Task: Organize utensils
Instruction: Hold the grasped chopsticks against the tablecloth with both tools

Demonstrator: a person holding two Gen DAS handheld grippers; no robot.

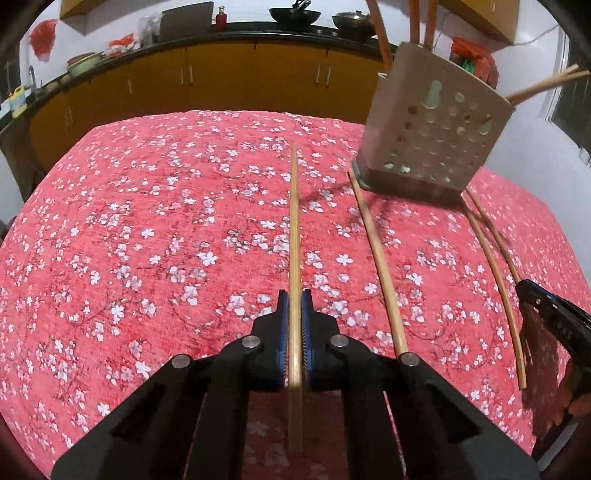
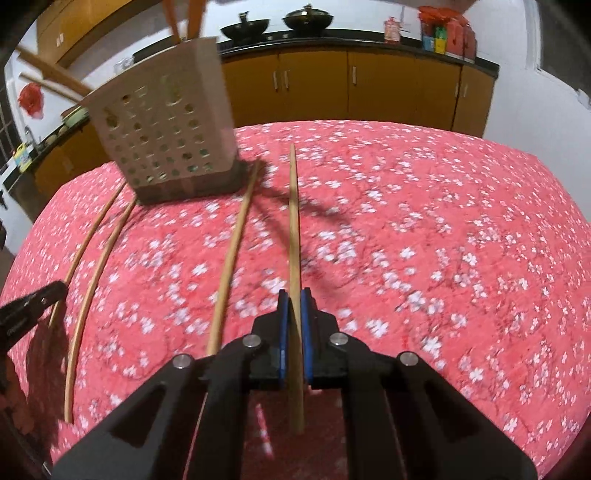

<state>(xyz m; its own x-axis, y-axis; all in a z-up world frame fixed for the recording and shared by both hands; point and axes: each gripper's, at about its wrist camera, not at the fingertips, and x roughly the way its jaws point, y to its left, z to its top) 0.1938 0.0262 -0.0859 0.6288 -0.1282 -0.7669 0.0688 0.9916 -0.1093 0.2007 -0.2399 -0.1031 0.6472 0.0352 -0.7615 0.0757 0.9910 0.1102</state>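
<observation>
My left gripper (image 1: 294,299) is shut on a wooden chopstick (image 1: 294,221) that runs straight ahead between its blue pads. In the same way, my right gripper (image 2: 294,297) is shut on another chopstick (image 2: 293,221). A beige perforated holder (image 1: 432,122) (image 2: 162,125) stands on the red floral tablecloth (image 1: 147,221) with several chopsticks sticking out of it. Two loose chopsticks (image 1: 376,258) (image 1: 496,284) lie between the grippers; the right wrist view shows them too (image 2: 232,251) (image 2: 92,273). The right gripper (image 1: 554,317) shows at the left view's right edge.
The left gripper (image 2: 33,302) shows at the right wrist view's left edge. Behind the table runs a dark counter (image 1: 258,35) over yellow cabinets (image 2: 388,85), with woks (image 2: 303,18), bottles and boxes on it. The cloth (image 2: 443,240) right of the right gripper carries nothing.
</observation>
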